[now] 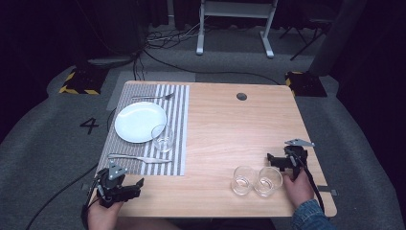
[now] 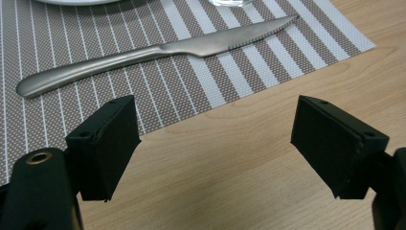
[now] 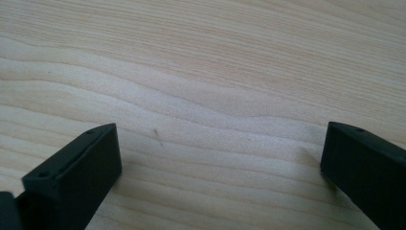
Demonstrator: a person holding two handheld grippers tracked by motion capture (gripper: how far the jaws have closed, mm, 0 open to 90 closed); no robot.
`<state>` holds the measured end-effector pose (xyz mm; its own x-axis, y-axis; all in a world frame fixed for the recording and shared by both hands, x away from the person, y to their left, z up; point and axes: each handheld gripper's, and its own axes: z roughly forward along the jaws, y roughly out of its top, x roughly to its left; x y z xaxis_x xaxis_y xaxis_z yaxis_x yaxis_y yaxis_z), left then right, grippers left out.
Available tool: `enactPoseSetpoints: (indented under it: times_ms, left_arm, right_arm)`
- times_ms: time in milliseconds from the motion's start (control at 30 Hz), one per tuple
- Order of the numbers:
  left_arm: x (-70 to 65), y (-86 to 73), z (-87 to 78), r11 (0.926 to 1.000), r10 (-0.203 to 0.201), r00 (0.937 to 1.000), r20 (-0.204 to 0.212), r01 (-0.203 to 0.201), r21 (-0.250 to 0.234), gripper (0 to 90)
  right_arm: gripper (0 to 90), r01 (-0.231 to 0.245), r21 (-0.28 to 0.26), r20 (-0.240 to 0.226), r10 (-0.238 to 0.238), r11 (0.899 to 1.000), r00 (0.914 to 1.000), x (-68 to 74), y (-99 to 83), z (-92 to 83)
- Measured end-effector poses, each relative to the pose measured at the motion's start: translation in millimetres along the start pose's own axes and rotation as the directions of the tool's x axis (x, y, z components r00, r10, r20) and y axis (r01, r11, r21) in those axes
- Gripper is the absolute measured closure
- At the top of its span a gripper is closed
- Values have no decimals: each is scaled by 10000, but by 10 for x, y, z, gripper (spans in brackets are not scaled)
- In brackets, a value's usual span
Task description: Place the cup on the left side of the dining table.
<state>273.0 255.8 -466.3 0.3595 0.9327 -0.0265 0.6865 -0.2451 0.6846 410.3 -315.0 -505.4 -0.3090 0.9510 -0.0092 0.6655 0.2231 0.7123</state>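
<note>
A striped placemat [image 1: 179,124] lies on the left part of the wooden table [image 1: 230,129]. On it rest a white plate [image 1: 139,122], a fork [image 1: 153,97] on the far side, a knife [image 1: 139,158] on the near side and an empty glass [image 1: 163,138] beside the plate. Two more empty glasses [image 1: 243,180] [image 1: 268,181] stand side by side at the front right. My left gripper [image 1: 136,187] is open at the front left corner; in its own view the gripper [image 2: 215,120] hovers over bare wood, short of the knife [image 2: 158,48]. My right gripper [image 1: 273,160] is open and empty just behind the two glasses, over bare wood [image 3: 220,143].
A round cable hole [image 1: 242,96] sits near the table's far edge. The placemat's corner [image 2: 354,45] ends just ahead of the left jaws. On the grey floor beyond are cables, a white stand's feet [image 1: 201,48] and yellow-black blocks [image 1: 79,81].
</note>
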Motion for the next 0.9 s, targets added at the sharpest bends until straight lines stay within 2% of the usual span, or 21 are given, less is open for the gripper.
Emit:
enactPoseSetpoints:
  times_ms: [67, 167, 300, 433, 533, 700, 767, 833, 900]
  left_arm:
    - [8, -35, 24, 9999, -121, 9999, -89, 120, -29, 165]
    - [19, -84, 62, 9995, -249, 9994, -261, 254, 174, 164]
    - [37, -123, 101, 9988, -380, 9988, -312, 389, 291, 164]
    - [33, -156, 168, 9989, -322, 9989, -351, 334, 330, 159]
    - [13, -196, 247, 9982, -140, 9988, -464, 167, 575, 157]
    - [57, -266, 276, 10000, 29, 10000, -62, -29, -27, 142]
    - [86, -329, 304, 9982, 100, 9999, 79, -96, -588, 115]
    - [98, -352, 302, 9974, 173, 9995, 255, -155, -700, 92]
    - [97, -356, 303, 9971, 179, 9995, 256, -160, -738, 92]
  right_arm:
    - [5, 2, 0, 0, -2, 10000, 10000, 0, 0, 0]
    - [5, 2, -1, 1, -2, 10000, 10000, 0, 0, 0]
    - [5, 0, -1, 0, 0, 10000, 10000, 0, 0, 0]
    - [5, 3, 1, -1, -3, 10000, 10000, 0, 0, 0]
    - [5, 0, -1, 0, 0, 10000, 10000, 0, 0, 0]
    - [5, 1, 1, 0, -1, 10000, 10000, 0, 0, 0]
    - [5, -2, 0, 1, 2, 10000, 10000, 0, 0, 0]
    - [5, 1, 1, 0, -1, 10000, 10000, 0, 0, 0]
    - [5, 2, -1, 0, -2, 10000, 10000, 0, 0, 0]
